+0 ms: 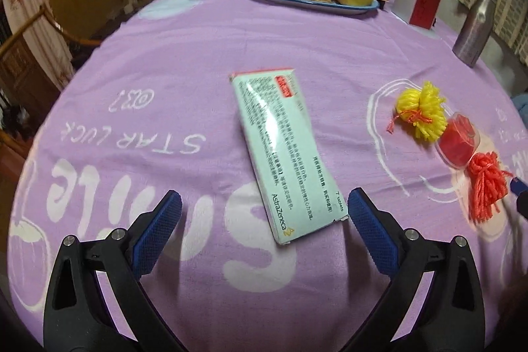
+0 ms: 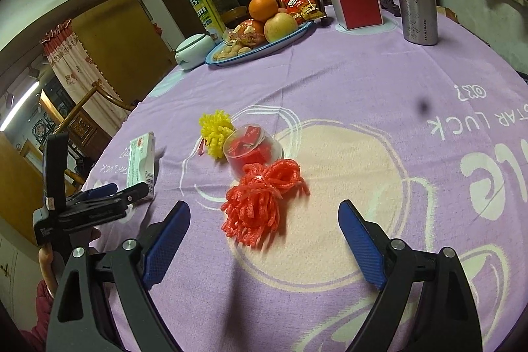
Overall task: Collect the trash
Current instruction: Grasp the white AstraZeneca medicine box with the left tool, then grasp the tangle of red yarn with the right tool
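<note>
Mostly seen, L gripper gaping by box, red foam net blurry

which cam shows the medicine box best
The left wrist view: the medicine box lies flat mid-frame just ahead of the open left claw, print readable. The right wrist view catches only its narrow end at the left edge, partly behind the left claw.

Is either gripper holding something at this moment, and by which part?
Nothing is held. The left gripper is open around the pale green medicine box's near end; the right gripper is open before the red foam net.
</note>
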Demonstrator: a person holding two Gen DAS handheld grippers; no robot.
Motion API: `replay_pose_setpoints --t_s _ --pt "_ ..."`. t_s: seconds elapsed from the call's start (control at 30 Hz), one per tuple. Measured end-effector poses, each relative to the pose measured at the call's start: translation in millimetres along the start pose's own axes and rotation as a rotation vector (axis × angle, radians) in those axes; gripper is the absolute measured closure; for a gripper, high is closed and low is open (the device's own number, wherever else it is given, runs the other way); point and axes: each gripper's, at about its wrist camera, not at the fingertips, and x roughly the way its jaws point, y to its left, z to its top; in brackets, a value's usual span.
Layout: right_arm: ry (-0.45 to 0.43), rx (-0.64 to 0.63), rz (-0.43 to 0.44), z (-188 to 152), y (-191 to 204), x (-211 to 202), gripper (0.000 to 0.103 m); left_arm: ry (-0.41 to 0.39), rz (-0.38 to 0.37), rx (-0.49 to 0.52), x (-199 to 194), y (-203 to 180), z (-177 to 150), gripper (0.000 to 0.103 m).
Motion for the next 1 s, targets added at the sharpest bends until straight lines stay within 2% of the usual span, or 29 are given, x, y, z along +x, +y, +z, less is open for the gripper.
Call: replay_pose_setpoints --t_s 0.1,0.2,0.37,0.47,0.53,0.6,0.63,0.67,0.8,0.9,1.0 --pt "0.002 -0.004 -0.002 0.1 0.9 0.5 0.013 0.004 -0.007 -0.013 -0.3 1.4 0.7 0.006" --pt "0.004 0.002 -0.002 0.5 0.5 0.7 0.013 -0.036 0.045 0.053 -6.9 -11.2 -0.6 0.006" --pt "0.001 -0.006 -0.001 -0.3 2.0 0.3 0.013 -0.109 0.086 0.117 -15.2 -27.0 1.7 0.006" --pt "-0.002 -0.017 -0.004 -0.5 3.8 -0.4 0.013 -0.095 0.114 0.123 -8.6 -29.3 5.8 0.006" --pt "-0.002 -0.015 -0.004 -0.7 3.6 -0.5 0.013 -0.075 0.133 0.115 -3.2 -27.7 6.9 0.014" --pt "-0.004 -0.010 -0.005 -0.6 2.9 -1.0 0.013 -0.060 0.115 0.102 -0.8 -24.1 7.9 0.042" --pt "-0.004 -0.009 -0.006 -0.7 2.8 -0.9 0.013 -0.052 0.107 0.097 0.2 -22.7 7.9 0.047" --pt "-0.004 -0.009 -0.007 -0.8 2.8 -0.7 0.013 -0.047 0.098 0.090 0.3 -21.1 7.6 0.058" --pt "-0.004 -0.009 -0.014 0.2 2.9 -0.2 0.013 -0.075 0.048 0.060 -10.6 -14.4 6.4 0.058" --pt "0.008 -0.014 -0.030 1.7 4.7 2.9 0.013 -0.114 0.036 0.063 -20.5 -14.7 5.2 0.058" --pt "0.030 -0.041 -0.067 5.2 11.2 10.4 0.015 -0.116 0.025 0.070 -22.1 -16.4 4.6 0.058"
